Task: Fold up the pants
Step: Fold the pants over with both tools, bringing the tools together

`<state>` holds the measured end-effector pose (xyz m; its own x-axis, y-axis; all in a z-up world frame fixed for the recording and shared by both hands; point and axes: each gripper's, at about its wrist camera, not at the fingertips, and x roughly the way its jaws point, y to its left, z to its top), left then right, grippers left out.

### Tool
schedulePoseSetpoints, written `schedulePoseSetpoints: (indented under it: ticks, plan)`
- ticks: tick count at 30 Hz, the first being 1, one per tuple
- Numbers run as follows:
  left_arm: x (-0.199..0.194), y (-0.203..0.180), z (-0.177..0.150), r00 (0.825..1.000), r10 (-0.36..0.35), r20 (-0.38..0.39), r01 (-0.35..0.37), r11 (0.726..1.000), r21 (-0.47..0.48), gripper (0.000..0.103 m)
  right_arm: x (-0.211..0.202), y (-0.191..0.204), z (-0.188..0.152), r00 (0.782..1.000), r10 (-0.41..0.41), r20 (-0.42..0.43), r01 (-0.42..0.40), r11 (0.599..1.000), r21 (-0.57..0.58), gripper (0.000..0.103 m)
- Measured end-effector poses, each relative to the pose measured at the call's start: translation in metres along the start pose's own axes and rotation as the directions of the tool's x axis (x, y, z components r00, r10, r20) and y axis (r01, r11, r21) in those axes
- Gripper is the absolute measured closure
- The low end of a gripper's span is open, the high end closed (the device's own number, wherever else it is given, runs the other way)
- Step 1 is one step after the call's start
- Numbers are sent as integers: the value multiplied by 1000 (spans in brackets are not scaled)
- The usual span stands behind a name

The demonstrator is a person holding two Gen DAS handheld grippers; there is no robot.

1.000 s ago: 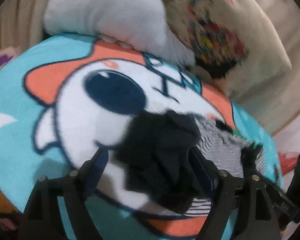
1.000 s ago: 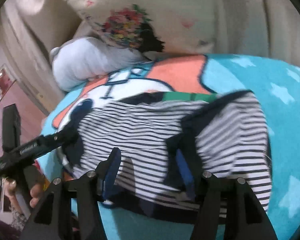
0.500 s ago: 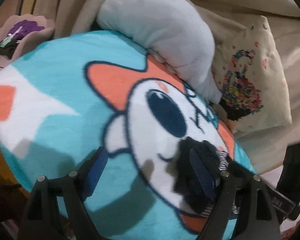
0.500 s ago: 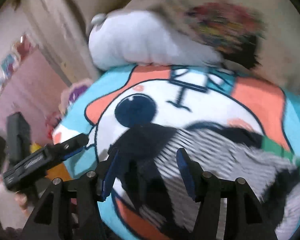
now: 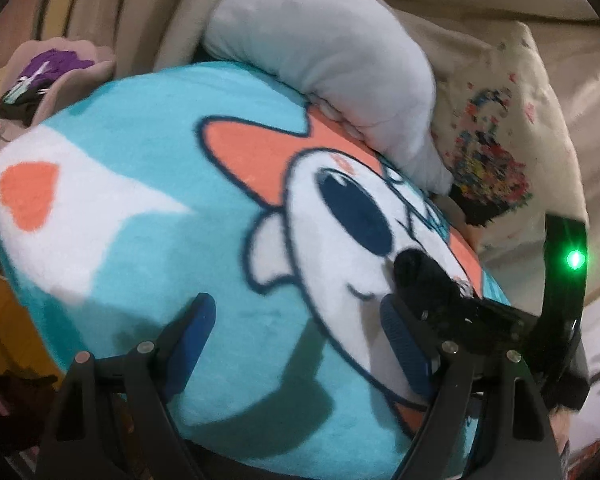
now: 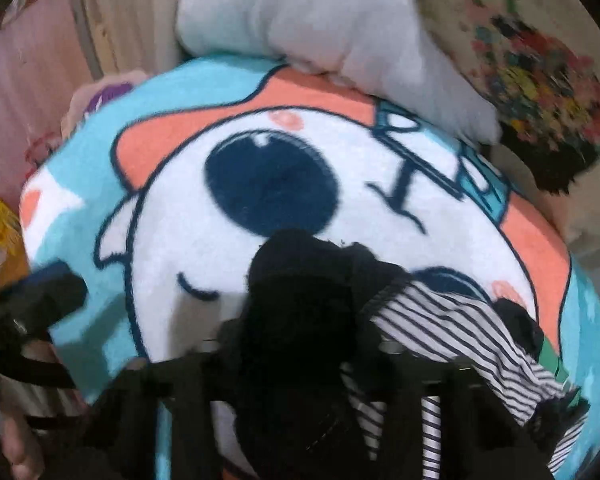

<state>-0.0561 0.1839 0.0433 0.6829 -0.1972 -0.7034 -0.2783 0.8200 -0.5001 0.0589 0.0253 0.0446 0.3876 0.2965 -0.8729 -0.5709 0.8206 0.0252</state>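
A turquoise cartoon blanket printed with a white, orange-eared character face covers the bed and fills most of both views. At its far edge lies a pale grey plush pillow, and beside that, to the right, a cream cushion with a colourful flower-basket print. At the left rim of the left wrist view a pinkish scalloped holder with purple items stands beside the bed.

The striped pants, black-and-white with dark trim, lie bunched on the blanket over the lower right of the character's face; a dark wad of the fabric rises right in front of the right wrist camera and covers the finger area. The right gripper has this dark bunch between its fingers, though the fingertips themselves are hidden by cloth and blur, so the grip cannot be told for certain.

The left gripper hangs over bare blanket left of the pants, its blue-padded fingers spread wide with nothing between them.
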Motion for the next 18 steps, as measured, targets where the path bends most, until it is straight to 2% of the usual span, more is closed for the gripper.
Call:
schedulePoseSetpoints:
  ticks: [4, 9, 13, 18]
  plan:
    - [5, -28, -9, 999, -41, -3, 41, 994, 97, 20, -15, -25, -2, 989, 140, 57, -145, 985, 96, 72]
    - [22, -69, -25, 996, -87, -15, 88, 966, 242, 20, -30, -51, -6, 956, 272, 113, -290, 938, 190, 72]
    - [36, -105, -36, 995, -88, -47, 99, 938, 332, 20, -46, -68, -11, 938, 308, 161, -338, 915, 221, 72]
    - [40, -147, -38, 982, -158, -104, 186, 906, 381, 24, -82, -105, -31, 914, 305, 269, -375, 888, 266, 72]
